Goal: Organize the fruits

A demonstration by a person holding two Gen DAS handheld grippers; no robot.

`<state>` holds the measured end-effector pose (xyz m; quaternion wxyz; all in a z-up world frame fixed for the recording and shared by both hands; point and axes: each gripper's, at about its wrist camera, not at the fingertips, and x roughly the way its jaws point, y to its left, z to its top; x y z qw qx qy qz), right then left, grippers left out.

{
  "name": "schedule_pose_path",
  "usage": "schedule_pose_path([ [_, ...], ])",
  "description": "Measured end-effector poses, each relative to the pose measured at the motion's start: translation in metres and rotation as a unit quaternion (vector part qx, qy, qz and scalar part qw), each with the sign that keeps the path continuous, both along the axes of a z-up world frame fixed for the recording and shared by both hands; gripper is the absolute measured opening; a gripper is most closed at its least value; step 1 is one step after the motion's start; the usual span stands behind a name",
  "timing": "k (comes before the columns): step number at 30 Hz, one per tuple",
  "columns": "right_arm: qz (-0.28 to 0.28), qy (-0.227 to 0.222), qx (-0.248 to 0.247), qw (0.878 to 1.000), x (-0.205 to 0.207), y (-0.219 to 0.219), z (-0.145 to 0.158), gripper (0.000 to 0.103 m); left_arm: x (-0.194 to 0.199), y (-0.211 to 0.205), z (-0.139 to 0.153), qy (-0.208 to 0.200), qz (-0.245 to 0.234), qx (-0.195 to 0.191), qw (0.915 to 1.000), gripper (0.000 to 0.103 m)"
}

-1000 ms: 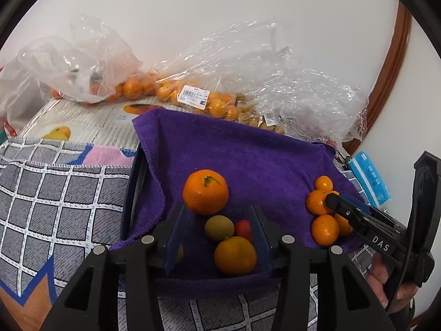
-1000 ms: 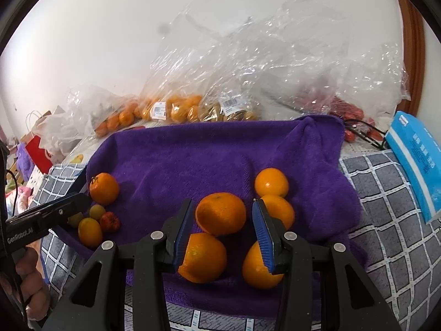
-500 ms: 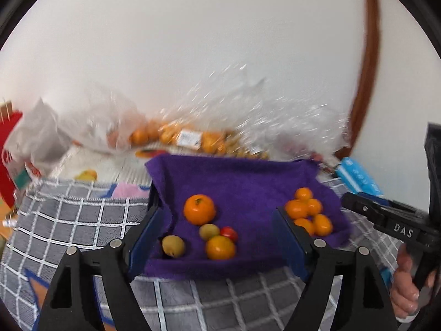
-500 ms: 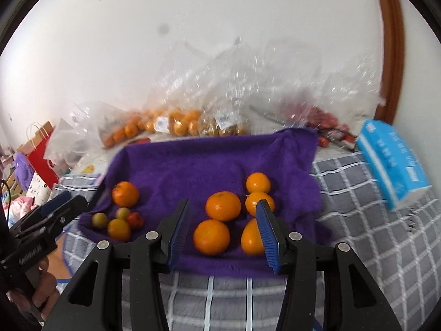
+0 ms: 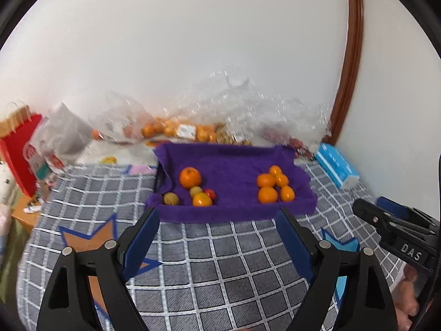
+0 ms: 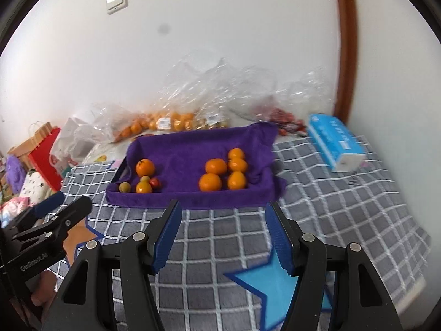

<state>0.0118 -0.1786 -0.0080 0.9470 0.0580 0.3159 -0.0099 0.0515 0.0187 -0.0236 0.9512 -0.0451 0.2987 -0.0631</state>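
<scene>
A purple towel (image 5: 234, 165) (image 6: 187, 149) covers a tray on a grey checked cloth. On its left lie a big orange (image 5: 190, 178) (image 6: 145, 167), a smaller orange (image 5: 202, 200), two yellow-green fruits (image 5: 171, 198) and a small red fruit (image 5: 210, 193). On its right sits a cluster of several oranges (image 5: 274, 187) (image 6: 224, 172). My left gripper (image 5: 217, 237) is open and empty, well back from the towel. My right gripper (image 6: 223, 226) is open and empty, also back from the towel.
Clear plastic bags of oranges (image 5: 179, 131) (image 6: 165, 121) lie along the wall behind the towel. A blue tissue pack (image 5: 336, 165) (image 6: 336, 140) lies at the right. A red paper bag (image 5: 19, 149) (image 6: 45, 154) stands at the left.
Both grippers have pulled back and up from the towel. The left jaws have opened wide; the right jaws have widened too. The fruits have stayed in place.
</scene>
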Motion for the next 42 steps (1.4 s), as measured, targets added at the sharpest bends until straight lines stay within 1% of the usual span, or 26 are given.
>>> schedule_pose_path([
  [1, -0.001, -0.008, 0.0, 1.0, -0.007, -0.001, 0.007, 0.076, -0.003, 0.001, 0.003, -0.005, 0.001, -0.002, 1.0, 0.093],
  [2, 0.001, -0.015, 0.004, 1.0, -0.009, -0.002, 0.01, 0.08, -0.007, 0.002, 0.008, -0.008, 0.002, -0.005, 0.9999, 0.094],
  [4, 0.01, -0.035, 0.013, 0.999, -0.022, -0.005, 0.02, 0.094, -0.015, 0.002, 0.013, -0.011, 0.002, -0.008, 0.9999, 0.095],
  [5, 0.011, -0.046, 0.016, 0.999, -0.03, -0.006, 0.025, 0.096, -0.018, 0.003, 0.015, -0.011, 0.002, -0.009, 0.9999, 0.096],
  [6, 0.009, -0.049, 0.015, 0.999, -0.034, -0.007, 0.027, 0.1, -0.021, 0.004, 0.017, -0.012, 0.002, -0.009, 0.9999, 0.096],
  [7, 0.006, -0.048, 0.014, 0.999, -0.036, -0.007, 0.028, 0.102, -0.024, 0.005, 0.018, -0.014, 0.005, -0.01, 0.9998, 0.096],
  [11, -0.004, -0.044, 0.009, 0.999, -0.043, -0.01, 0.024, 0.102, -0.033, 0.005, 0.023, -0.022, 0.014, -0.011, 0.9996, 0.096],
  [15, -0.007, -0.045, -0.001, 0.999, -0.047, -0.008, 0.024, 0.102, -0.036, 0.0, 0.026, -0.029, 0.016, 0.0, 0.9994, 0.096],
  [19, -0.009, -0.041, -0.004, 0.999, -0.05, -0.01, 0.023, 0.102, -0.038, -0.002, 0.027, -0.029, 0.019, -0.005, 0.9994, 0.096],
  [24, -0.014, -0.04, 0.007, 0.999, -0.052, -0.014, 0.022, 0.102, -0.04, -0.006, 0.027, -0.031, 0.02, 0.005, 0.9993, 0.096],
  [30, -0.017, -0.042, 0.002, 0.999, -0.053, -0.012, 0.023, 0.102, -0.039, -0.005, 0.025, -0.025, 0.024, 0.003, 0.9994, 0.096],
  [38, -0.019, -0.036, -0.004, 0.999, -0.05, -0.01, 0.021, 0.102, -0.039, -0.004, 0.025, -0.024, 0.029, 0.008, 0.9993, 0.096],
  [42, -0.021, -0.036, -0.011, 0.999, -0.052, -0.01, 0.021, 0.102, -0.04, -0.004, 0.026, -0.027, 0.028, 0.005, 0.9992, 0.096],
])
